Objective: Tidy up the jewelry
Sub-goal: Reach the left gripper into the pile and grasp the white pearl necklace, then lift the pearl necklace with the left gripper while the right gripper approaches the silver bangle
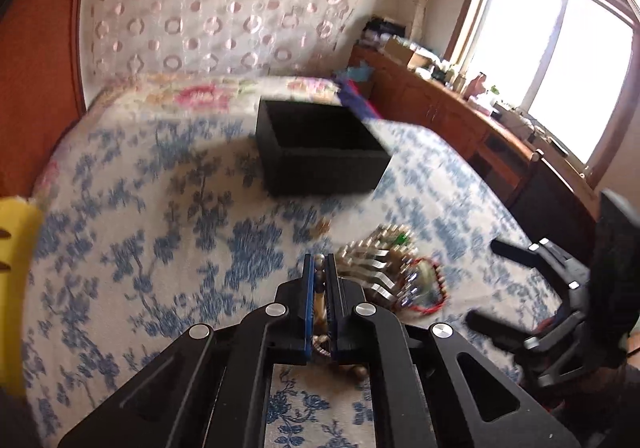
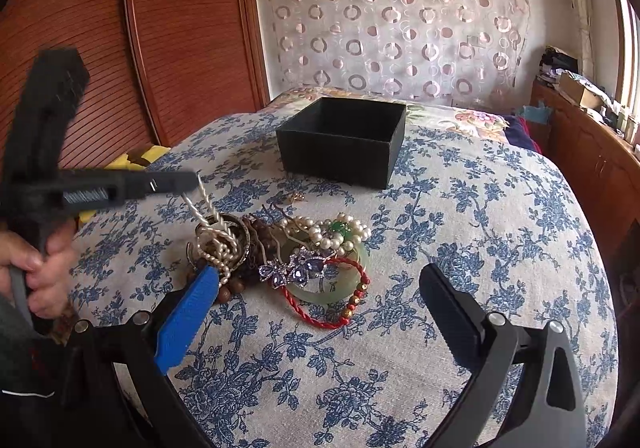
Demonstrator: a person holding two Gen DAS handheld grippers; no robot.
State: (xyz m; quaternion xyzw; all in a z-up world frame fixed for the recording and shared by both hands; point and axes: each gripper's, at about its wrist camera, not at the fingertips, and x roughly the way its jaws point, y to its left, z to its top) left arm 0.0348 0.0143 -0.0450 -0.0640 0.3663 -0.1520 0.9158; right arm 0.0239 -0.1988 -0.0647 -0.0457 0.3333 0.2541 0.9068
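1. Pearl strand (image 2: 208, 208) is pinched in your left gripper (image 1: 320, 268), jaws nearly closed on it; it hangs taut from the tip down into the jewelry pile (image 2: 280, 256), its long axis running toward 5 o'clock in the right wrist view
2. Black box (image 2: 342, 140) sits at 12 o'clock beyond the pile, apart from it, mouth up
3. Your right gripper (image 2: 320, 312) is spread wide and empty, the pile at 11 o'clock just ahead of its jaws
4. Your left is nearer the strand, so judge the lift from there, toward the box

The right gripper (image 2: 320, 312) stands wide open; a jewelry pile (image 2: 280, 252) lies just ahead between its jaws, a black box (image 2: 340, 144) farther ahead.
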